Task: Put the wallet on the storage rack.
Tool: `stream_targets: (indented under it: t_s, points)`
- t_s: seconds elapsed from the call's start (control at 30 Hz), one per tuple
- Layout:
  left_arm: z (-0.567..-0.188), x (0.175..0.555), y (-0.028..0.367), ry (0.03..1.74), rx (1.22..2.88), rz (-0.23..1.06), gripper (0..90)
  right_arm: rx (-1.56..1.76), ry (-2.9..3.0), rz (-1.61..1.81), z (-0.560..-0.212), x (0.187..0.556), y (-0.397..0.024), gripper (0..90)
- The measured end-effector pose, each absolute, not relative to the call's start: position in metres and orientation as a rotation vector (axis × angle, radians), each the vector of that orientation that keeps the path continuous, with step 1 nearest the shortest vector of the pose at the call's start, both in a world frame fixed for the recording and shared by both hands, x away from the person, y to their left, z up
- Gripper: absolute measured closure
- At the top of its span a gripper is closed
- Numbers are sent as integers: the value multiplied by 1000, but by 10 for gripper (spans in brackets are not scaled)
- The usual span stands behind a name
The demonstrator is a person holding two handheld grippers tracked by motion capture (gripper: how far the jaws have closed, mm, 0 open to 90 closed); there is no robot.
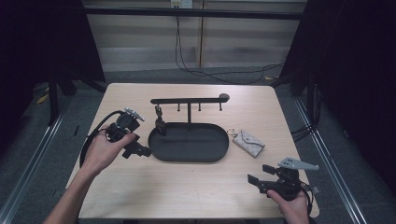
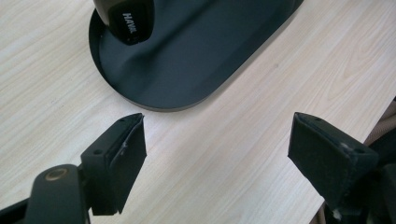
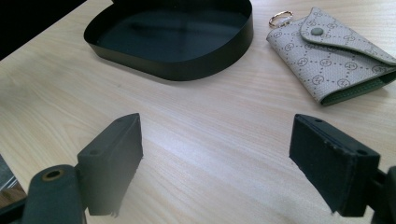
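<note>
High view: left claw (image 1: 140,150) points at the tray (image 1: 189,156), right claw (image 1: 258,175) hovers low, both open.

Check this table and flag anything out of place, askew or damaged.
Nothing is spilled or broken. The black key fob hangs from the rack's left hook over the oval tray. The patterned key pouch lies askew on the table right of the tray, not hung. Both grippers are open, holding nothing.
</note>
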State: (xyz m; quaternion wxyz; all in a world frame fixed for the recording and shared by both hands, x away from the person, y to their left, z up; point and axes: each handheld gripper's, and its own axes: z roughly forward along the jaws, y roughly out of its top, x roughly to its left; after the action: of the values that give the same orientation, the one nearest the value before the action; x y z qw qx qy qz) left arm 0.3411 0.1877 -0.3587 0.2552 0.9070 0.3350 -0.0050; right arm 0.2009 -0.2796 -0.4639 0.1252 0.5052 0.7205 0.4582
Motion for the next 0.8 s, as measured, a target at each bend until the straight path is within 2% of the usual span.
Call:
stream_targets:
  t_s: [0.17,0.57,0.8]
  points:
    - [-369,328,202,859,2393,-46,185,1473,2097,1331,-464,201,-280,167]
    - [-402,299,229,930,2235,5,189,1481,2089,1346,-464,201,-281,171]
    - [-424,284,232,917,2230,-41,193,1494,2103,1365,-463,202,-282,199]
